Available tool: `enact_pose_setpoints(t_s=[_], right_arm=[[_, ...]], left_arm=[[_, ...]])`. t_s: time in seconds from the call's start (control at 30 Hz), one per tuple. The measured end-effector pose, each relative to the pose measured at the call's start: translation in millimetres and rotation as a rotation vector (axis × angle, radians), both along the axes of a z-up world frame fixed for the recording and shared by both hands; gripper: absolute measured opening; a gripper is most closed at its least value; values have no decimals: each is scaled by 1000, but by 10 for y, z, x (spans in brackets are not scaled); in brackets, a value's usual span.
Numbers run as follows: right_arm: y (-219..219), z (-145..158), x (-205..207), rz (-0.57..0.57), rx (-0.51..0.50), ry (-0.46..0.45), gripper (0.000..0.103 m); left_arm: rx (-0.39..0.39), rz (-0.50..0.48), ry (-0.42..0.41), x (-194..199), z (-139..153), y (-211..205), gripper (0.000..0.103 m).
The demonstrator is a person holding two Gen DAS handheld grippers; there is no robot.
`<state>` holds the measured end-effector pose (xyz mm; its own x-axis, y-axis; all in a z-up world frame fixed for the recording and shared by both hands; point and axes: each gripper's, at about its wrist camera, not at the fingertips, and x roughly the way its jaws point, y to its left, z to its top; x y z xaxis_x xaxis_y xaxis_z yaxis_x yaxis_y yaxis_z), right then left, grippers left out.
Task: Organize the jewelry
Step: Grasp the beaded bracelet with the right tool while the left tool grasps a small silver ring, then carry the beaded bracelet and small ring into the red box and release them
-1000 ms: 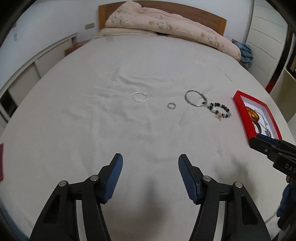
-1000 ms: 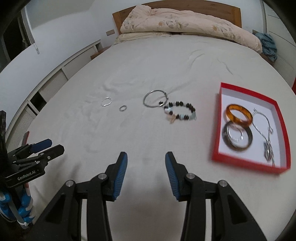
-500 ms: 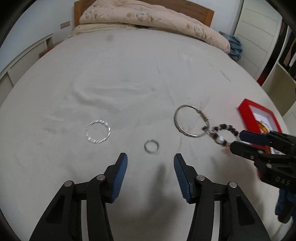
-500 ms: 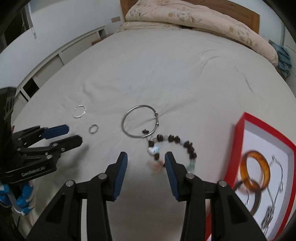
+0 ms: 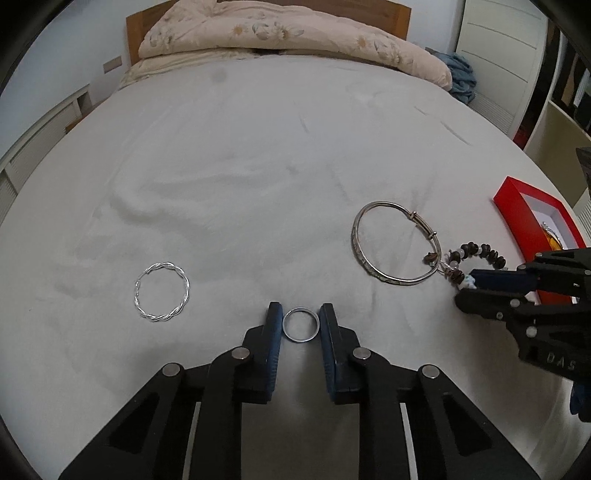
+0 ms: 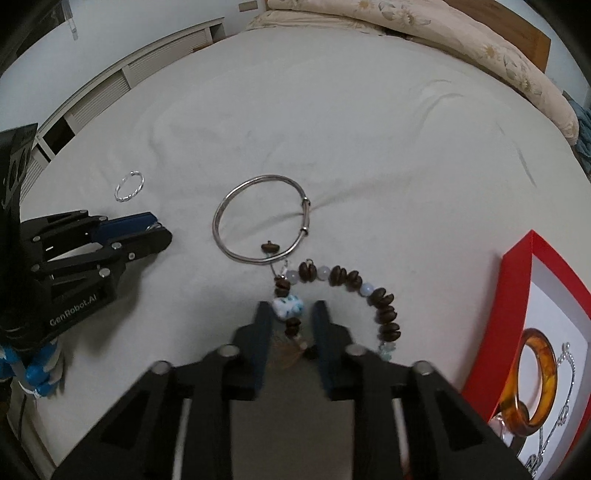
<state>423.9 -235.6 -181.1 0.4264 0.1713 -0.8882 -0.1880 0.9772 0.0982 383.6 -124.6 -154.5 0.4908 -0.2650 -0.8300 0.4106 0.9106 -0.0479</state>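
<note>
Left gripper (image 5: pixel 300 320) low over the bed sheet (image 5: pixel 258 166), fingers spread either side of a small silver ring (image 5: pixel 300 325). Ring lies flat between the blue pads (image 5: pixel 274 325), a sliver of gap on each side; contact cannot be told.

Right gripper (image 6: pixel 290 314) also down at the sheet, fingers parted, straddling the white-and-blue bead of the beaded bracelet (image 6: pixel 354 291). A brown tassel lies between the fingers nearer the camera, blurred. Whether the pads touch the beads cannot be told.

To the left gripper's left, apart from it, a twisted silver bangle (image 5: pixel 161 291) lies flat on open sheet.

Just beyond the bracelet, a plain silver bangle (image 6: pixel 263 223) lies flat; the bracelet's loose end with a dark bead crosses into its near rim, so the two touch or overlap there.

At the bed's right edge, the red tray (image 6: pixel 517 266) with white lining holds an amber bangle (image 6: pixel 535 384) and a silver chain (image 6: pixel 565 369), partly cut off by the frame.

Far end: a rumpled floral duvet (image 5: pixel 288 33) heaped against the wooden headboard (image 5: pixel 399 14); blue cloth (image 5: pixel 460 74) at the far right corner.
</note>
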Motion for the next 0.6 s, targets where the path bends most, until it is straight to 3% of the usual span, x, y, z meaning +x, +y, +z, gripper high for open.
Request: enact_pose_setpoints(t_s=[0.6], right_arm=[[-185, 195, -343, -59, 130, -46, 16]], left_arm=[[-27, 32, -22, -116, 167, 108, 20]])
